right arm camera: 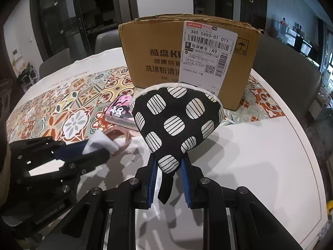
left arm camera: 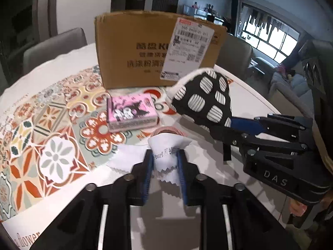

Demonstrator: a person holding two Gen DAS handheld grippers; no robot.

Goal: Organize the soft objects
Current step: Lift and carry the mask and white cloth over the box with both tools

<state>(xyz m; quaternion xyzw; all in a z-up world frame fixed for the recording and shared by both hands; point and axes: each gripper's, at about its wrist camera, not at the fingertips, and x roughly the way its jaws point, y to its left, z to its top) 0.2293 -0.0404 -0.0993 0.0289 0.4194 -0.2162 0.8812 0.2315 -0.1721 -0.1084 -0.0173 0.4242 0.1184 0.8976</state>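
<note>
My left gripper (left arm camera: 164,160) is shut on a white cleaning cloth (left arm camera: 166,145) with zigzag edges and lifts it just above the table; it also shows in the right wrist view (right arm camera: 100,143). My right gripper (right arm camera: 169,166) is shut on a black pot holder (right arm camera: 177,120) with white striped patches, held in the air in front of the cardboard box (right arm camera: 158,52). The pot holder also shows at right in the left wrist view (left arm camera: 206,98). A pink hair band (right arm camera: 122,135) lies under the cloth. A pink tissue pack (left arm camera: 131,112) lies on the patterned mat.
The open-topped cardboard box (left arm camera: 135,48) stands at the back of the round white table (right arm camera: 260,156). A colourful tiled mat (left arm camera: 52,125) covers the table's left part. Grey chairs (right arm camera: 287,73) stand behind the table.
</note>
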